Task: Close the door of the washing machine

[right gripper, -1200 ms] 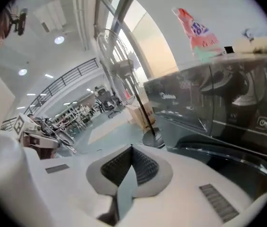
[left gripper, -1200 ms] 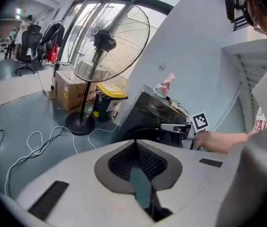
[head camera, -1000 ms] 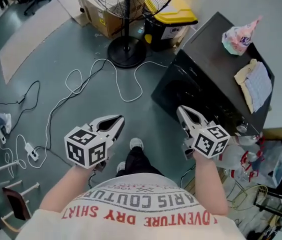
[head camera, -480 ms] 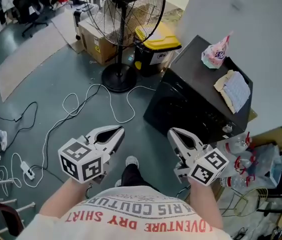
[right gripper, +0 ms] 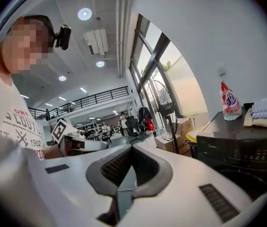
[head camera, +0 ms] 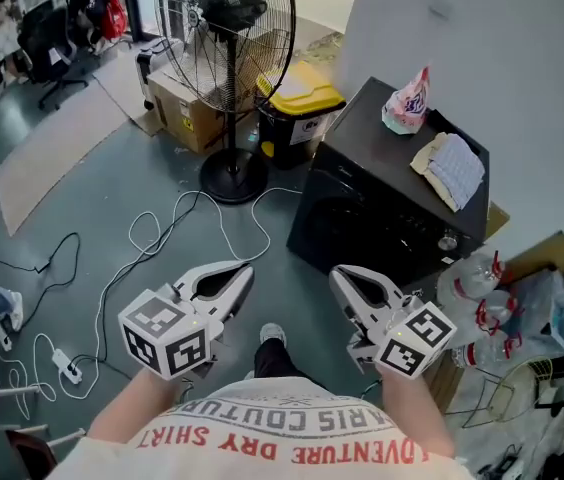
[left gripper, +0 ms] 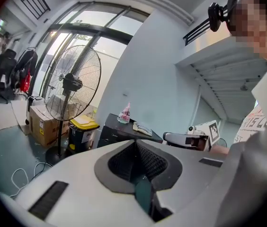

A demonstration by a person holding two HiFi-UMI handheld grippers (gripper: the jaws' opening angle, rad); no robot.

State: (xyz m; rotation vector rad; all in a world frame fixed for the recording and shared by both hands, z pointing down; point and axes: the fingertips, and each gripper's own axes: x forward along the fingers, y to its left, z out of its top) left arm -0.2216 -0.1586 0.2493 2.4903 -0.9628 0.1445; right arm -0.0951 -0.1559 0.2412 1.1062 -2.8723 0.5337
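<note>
Overhead, left gripper point(head camera: 245, 271) and right gripper point(head camera: 335, 274) both clenched empty near black washing machine point(head camera: 392, 183), door point(head camera: 345, 216) shut; shirt point(head camera: 212, 443) printed "ADVENTURE DRY SHIRT".

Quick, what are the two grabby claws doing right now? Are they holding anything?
Left gripper: closed, holding nothing.
Right gripper: closed, holding nothing.

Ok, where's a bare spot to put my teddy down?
The washing machine's top is bare between the pink bag and its front edge; folded cloths take the other end. The floor between the white cables and the tan mat is bare. Crowded: by the fan base and the plastic bottles.
</note>
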